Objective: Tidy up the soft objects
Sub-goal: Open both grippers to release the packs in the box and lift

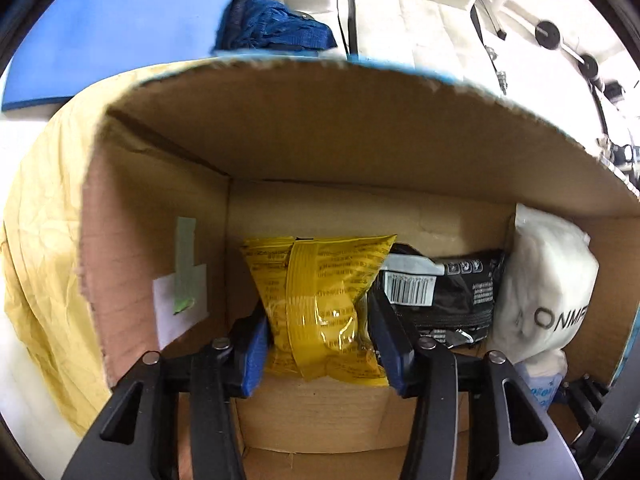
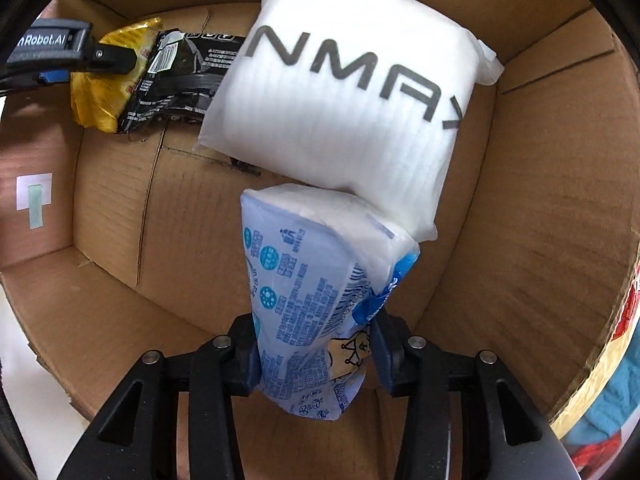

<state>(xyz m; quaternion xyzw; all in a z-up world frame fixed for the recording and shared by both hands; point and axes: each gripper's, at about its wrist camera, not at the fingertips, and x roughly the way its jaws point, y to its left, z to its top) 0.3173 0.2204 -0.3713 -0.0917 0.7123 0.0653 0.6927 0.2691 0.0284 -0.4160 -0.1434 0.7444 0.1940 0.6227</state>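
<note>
Both grippers reach down into a cardboard box (image 1: 320, 140) (image 2: 540, 200). My left gripper (image 1: 320, 340) (image 2: 80, 60) has a yellow snack packet (image 1: 316, 280) (image 2: 104, 96) between its blue pads, which lie against both its sides. The packet stands upright at the box's left end. Beside it lie a black packet (image 1: 448, 292) (image 2: 180, 76) and a white padded bag (image 1: 548, 280) (image 2: 344, 112) with grey lettering. My right gripper (image 2: 314, 344) is shut on a light blue tissue pack (image 2: 304, 280) (image 1: 540, 380), whose far end touches the white bag.
A white label with green tape (image 1: 180, 304) (image 2: 34, 196) is stuck on the box's left wall. Outside the box are a yellow crumpled sheet (image 1: 44, 260), a blue mat (image 1: 100, 32) and a dark blue fabric bundle (image 1: 272, 28). Bare box floor (image 2: 180, 240) shows left of the tissue pack.
</note>
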